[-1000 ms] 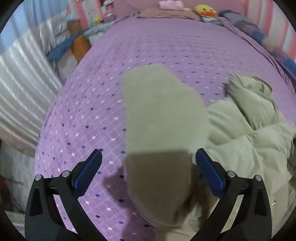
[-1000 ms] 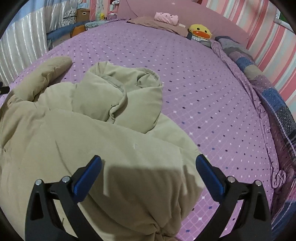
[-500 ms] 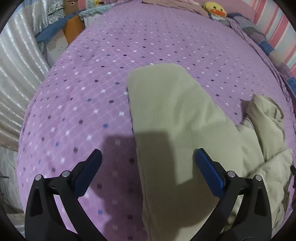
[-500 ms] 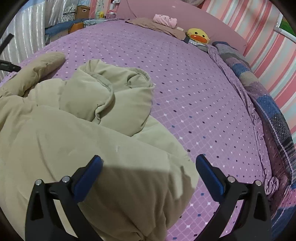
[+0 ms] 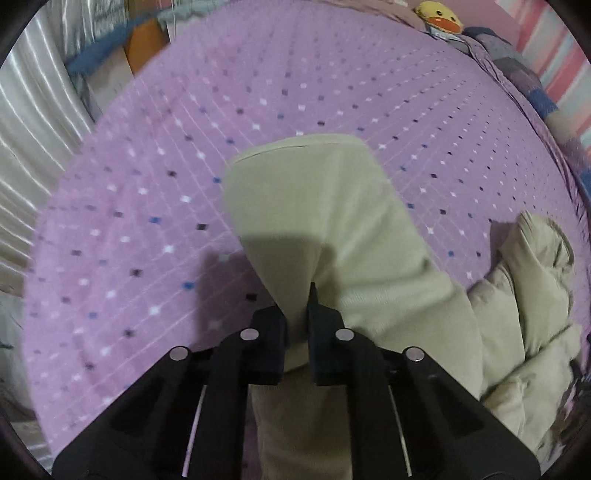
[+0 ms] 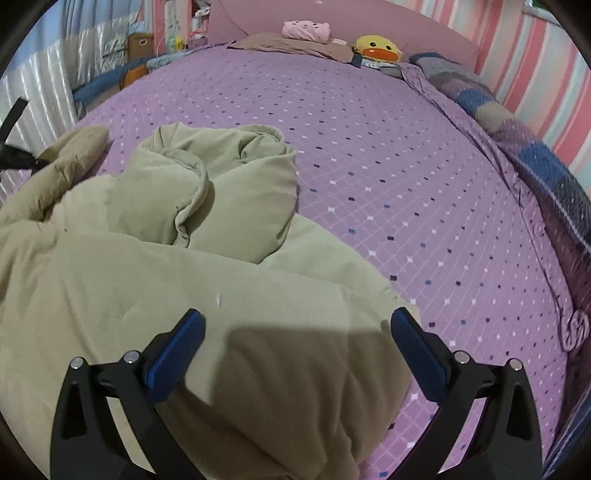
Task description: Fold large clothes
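Observation:
A beige puffy jacket point(image 6: 192, 280) lies crumpled on a purple dotted bed point(image 6: 388, 155). In the left wrist view its sleeve point(image 5: 332, 221) stretches away from me across the bed, cuff at the far end. My left gripper point(image 5: 297, 314) is shut on a fold of that sleeve. The jacket's bunched hood point(image 5: 535, 266) lies to the right. In the right wrist view my right gripper point(image 6: 295, 332) is open, jaws wide apart, hovering just above the jacket's body. The sleeve point(image 6: 70, 155) shows at far left with the left gripper's tip beside it.
A yellow duck plush point(image 6: 376, 50), a pink plush point(image 6: 306, 29) and pillows lie at the bed's head. A patchwork quilt point(image 6: 535, 147) runs along the right edge by the striped wall. Curtains point(image 5: 33, 129) and boxes point(image 5: 146, 40) stand past the left edge.
My left gripper has closed from wide open onto a fold of the sleeve and moved in over it. The right gripper stays open, nearly still above the jacket.

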A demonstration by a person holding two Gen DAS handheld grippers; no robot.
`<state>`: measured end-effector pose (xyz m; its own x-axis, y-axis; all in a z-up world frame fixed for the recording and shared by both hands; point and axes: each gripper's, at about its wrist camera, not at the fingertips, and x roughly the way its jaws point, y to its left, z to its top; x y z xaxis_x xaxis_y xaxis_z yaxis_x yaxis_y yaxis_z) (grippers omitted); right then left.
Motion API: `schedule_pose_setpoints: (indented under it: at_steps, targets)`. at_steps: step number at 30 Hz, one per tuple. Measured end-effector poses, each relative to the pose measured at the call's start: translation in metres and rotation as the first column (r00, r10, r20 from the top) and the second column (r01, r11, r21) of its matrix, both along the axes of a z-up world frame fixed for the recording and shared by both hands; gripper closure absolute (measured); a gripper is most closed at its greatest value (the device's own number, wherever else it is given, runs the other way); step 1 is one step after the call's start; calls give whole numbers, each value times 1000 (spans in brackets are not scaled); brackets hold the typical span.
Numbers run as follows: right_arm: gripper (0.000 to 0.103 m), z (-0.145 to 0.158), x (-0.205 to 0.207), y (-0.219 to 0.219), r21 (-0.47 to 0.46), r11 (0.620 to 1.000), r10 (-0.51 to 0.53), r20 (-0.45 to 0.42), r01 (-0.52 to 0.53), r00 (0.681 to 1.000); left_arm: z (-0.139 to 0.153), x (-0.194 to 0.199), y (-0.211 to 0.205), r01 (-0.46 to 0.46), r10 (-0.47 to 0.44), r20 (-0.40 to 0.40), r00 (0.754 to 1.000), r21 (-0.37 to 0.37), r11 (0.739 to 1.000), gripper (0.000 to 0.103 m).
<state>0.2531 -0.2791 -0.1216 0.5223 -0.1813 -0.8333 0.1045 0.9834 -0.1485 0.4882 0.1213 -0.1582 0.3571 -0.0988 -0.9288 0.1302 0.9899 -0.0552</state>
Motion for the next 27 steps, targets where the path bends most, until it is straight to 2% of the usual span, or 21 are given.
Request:
schedule_pose_setpoints:
  at_steps: [2,5,9,13,17,19,21,27]
  targets:
    - [2,4,-5,-1,20,1000,-3,9,3,1000,19,-15,5,-14,12,39,999,32,999,97]
    - [2,10,-11,2,18,1000,12,18,-12,1000,53,-35,31,-70,69,76,995,5,998,97]
    - [2,22,-21,15,-55,997,62,26,-60,998,119,-72,49,-103,102,187,977,-5,995,97]
    - [2,35,-30,22,-108,992,73,40,-68,997,176,-110,42,-68,58,272,960,29,997,97]
    - [2,54,-45,24,-103,992,78,74,-70,994,218,-148,4,16,-34,328,944,58,998,97]
    - [2,61,-51,24,-101,993,75,85,-66,994,228,-169,-17,62,-75,342,937,48,997,97]
    - [2,68,-57,24,-91,994,69,95,-61,993,224,-187,-44,109,-123,350,929,59,992,97]
    - [2,65,-68,14,-66,998,23,79,-17,997,157,-202,-105,189,-175,220,960,-45,981,97]
